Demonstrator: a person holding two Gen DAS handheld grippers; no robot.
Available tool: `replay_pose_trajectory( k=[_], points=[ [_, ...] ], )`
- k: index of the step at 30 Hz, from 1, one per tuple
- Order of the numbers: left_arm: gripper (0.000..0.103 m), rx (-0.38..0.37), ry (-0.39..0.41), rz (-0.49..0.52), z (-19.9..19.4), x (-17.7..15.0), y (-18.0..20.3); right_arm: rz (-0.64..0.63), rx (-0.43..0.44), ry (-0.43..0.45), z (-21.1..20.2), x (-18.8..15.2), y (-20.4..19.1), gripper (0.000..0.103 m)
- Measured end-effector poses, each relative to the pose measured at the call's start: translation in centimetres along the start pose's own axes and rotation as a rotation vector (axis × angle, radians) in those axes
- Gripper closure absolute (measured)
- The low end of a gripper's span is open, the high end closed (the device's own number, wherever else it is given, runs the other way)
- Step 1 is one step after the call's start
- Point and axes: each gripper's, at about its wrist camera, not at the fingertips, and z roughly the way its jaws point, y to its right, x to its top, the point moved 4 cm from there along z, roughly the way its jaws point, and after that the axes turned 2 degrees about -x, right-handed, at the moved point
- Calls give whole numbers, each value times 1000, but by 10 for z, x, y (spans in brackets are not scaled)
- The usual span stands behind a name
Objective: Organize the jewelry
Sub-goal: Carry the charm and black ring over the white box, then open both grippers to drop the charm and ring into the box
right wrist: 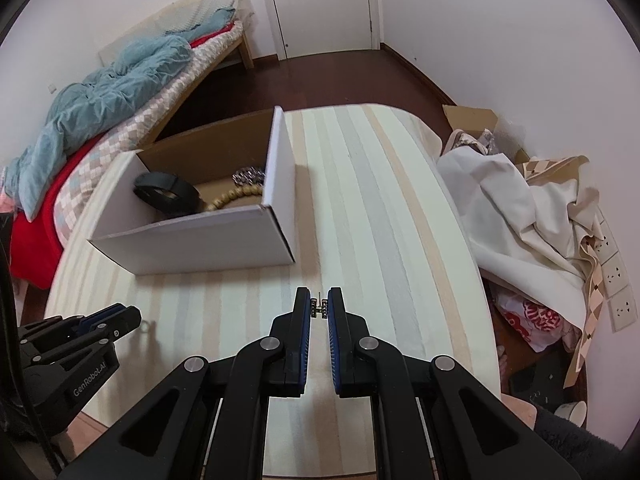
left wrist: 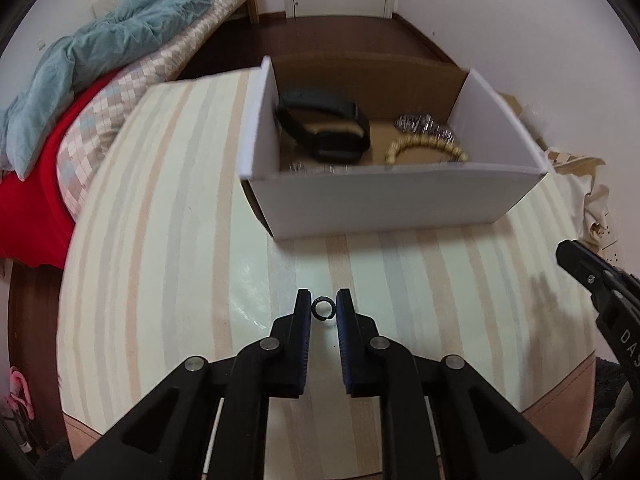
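Left gripper [left wrist: 324,307] pinched a small black ring [left wrist: 323,309] between its blue-padded tips, just above the striped tablecloth [left wrist: 180,240], on the near side of the white cardboard box [left wrist: 392,196]. Jaws were closed down to the ring's width, with the ring touching both pads. Right gripper [right wrist: 320,307] was pressed onto a small metal earring [right wrist: 320,307], a thin stud-like piece bridging the two pads, also near side of the box but off past its right corner.

Box sat open-topped on the cloth, brown inside. In it: black band [left wrist: 324,128] looped round a tan cushion at the left, silver link bracelet [left wrist: 424,126] toward the back right, beige bead bracelet [left wrist: 424,150] just in front of that, and some small shiny bits along the near wall, too blurred to name. The box's near wall stood between both grippers and the contents; no other object lay on the cloth between the tips and that wall.

Left of the box, off the table: bed with blue quilt [right wrist: 120,76], checked cover and red blanket. Behind the box: dark floor and a white door [right wrist: 324,4]. Right of the box, beyond the table edge: heap of cream cloth [right wrist: 516,208] with cardboard pieces, against a wall with sockets. In the left wrist view the right gripper's tip showed at the right edge, well apart from the ring.
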Motion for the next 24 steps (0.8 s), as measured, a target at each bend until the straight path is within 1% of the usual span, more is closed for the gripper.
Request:
replay_pose_trajectory(
  k=[4, 7, 11, 14, 16, 17, 20, 21, 23, 24],
  points=[
    [93, -12, 62, 7, -32, 16, 2, 10, 37, 33, -20, 13, -6, 94],
    [93, -30, 100, 13, -51, 38, 2, 23, 73, 56, -34, 27, -13, 94],
    [93, -82, 112, 6, -60, 70, 0, 37, 154, 61, -42, 60, -24, 94],
    [93, -169, 61, -27, -49, 95, -5, 41, 211, 37, -34, 85, -30, 94],
    [93, -237, 9, -67, -33, 111, -12, 61, 258, -9, -19, 98, -31, 94],
    [93, -252, -9, -81, -27, 117, -15, 70, 295, -59, -6, 105, -33, 94],
    [93, -293, -57, -105, -12, 132, -19, 94, 326, -143, 20, 114, -33, 94],
    [93, -291, -71, -118, -9, 136, -21, 106, 329, -167, 28, 115, -32, 94],
    [92, -323, -87, -128, -6, 143, -18, 112, 348, -210, 39, 117, -35, 94],
    [92, -327, -93, -134, -6, 143, -16, 121, 347, -220, 42, 117, -34, 93]
  ],
)
